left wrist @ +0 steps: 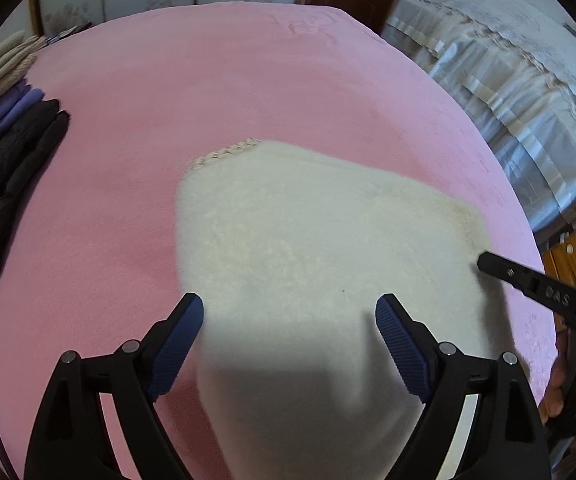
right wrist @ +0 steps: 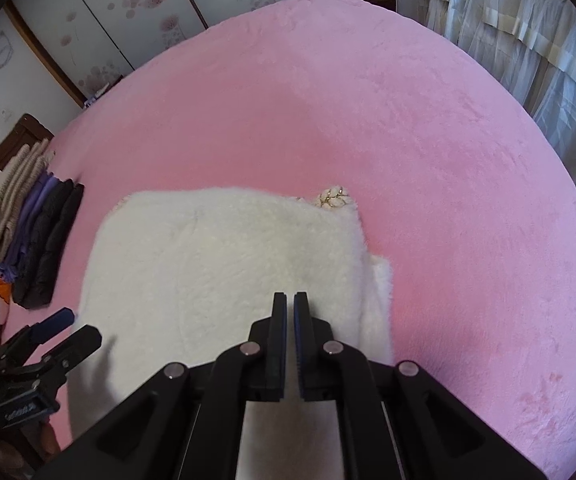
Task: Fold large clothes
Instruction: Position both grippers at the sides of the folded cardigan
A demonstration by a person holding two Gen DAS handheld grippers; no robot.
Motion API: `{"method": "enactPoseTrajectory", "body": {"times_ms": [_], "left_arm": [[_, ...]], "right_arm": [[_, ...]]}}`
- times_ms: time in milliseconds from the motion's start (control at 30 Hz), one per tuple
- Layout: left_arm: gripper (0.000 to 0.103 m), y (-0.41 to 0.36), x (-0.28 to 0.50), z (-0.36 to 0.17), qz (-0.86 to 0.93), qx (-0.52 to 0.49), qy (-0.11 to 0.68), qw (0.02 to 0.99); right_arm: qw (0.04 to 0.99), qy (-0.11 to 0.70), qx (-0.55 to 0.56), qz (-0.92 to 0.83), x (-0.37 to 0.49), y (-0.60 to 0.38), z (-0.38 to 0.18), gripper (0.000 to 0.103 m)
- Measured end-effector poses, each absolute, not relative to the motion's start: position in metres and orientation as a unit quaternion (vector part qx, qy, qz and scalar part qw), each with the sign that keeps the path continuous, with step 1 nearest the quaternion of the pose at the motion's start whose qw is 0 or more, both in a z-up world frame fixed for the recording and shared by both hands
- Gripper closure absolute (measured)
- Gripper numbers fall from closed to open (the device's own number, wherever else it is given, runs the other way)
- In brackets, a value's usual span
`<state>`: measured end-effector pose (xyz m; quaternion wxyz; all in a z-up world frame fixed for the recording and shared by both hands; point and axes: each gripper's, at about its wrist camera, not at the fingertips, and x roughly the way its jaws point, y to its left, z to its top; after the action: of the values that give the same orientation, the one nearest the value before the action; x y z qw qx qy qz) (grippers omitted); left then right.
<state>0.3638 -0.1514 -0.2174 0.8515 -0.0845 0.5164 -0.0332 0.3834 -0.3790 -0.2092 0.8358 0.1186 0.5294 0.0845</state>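
A fluffy cream-white garment (left wrist: 307,240) lies folded into a rough rectangle on the pink bed; it also shows in the right wrist view (right wrist: 224,256), with a gold-and-white trim piece (right wrist: 333,197) at its far edge. My left gripper (left wrist: 289,312) is open, fingers spread wide just above the garment's near part, holding nothing. My right gripper (right wrist: 289,300) is shut with nothing visible between its fingers, over the garment's right near part. The right gripper's finger (left wrist: 527,280) shows at the garment's right edge in the left wrist view. The left gripper (right wrist: 64,328) shows at lower left in the right wrist view.
The pink plush bed cover (left wrist: 248,92) (right wrist: 427,140) fills both views. A pile of folded clothes, black, purple and beige (left wrist: 4,152) (right wrist: 36,236), lies at the bed's left edge. A covered piece of furniture (left wrist: 507,60) stands to the right, wardrobe doors behind.
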Motion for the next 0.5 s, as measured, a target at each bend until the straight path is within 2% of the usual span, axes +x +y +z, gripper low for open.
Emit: {"method": "enactPoseTrajectory", "body": {"times_ms": [67, 100, 133, 167, 233, 400, 500], "left_arm": [[0.011, -0.146, 0.361, -0.213, -0.028, -0.101, 0.517, 0.850], [0.004, -0.143, 0.359, -0.210, -0.022, -0.107, 0.517, 0.849], [0.001, -0.141, 0.358, -0.207, -0.021, -0.111, 0.518, 0.848], [0.000, -0.139, 0.356, -0.205, -0.021, -0.115, 0.517, 0.848], [0.000, -0.136, 0.353, -0.199, -0.015, -0.115, 0.516, 0.849], [0.000, -0.133, 0.343, -0.182, -0.011, -0.119, 0.513, 0.850], [0.000, -0.131, 0.337, -0.171, -0.007, -0.119, 0.504, 0.856]], "right_arm": [[0.841, 0.518, 0.129, 0.086, 0.372, -0.382, -0.201, 0.099], [0.844, 0.513, 0.132, 0.086, 0.368, -0.382, -0.198, 0.098], [0.847, 0.507, 0.135, 0.087, 0.362, -0.384, -0.194, 0.093], [0.849, 0.502, 0.138, 0.087, 0.357, -0.385, -0.190, 0.088], [0.853, 0.492, 0.147, 0.090, 0.346, -0.387, -0.182, 0.070], [0.859, 0.479, 0.160, 0.086, 0.326, -0.396, -0.163, 0.065], [0.860, 0.473, 0.171, 0.085, 0.316, -0.403, -0.154, 0.057]]}}
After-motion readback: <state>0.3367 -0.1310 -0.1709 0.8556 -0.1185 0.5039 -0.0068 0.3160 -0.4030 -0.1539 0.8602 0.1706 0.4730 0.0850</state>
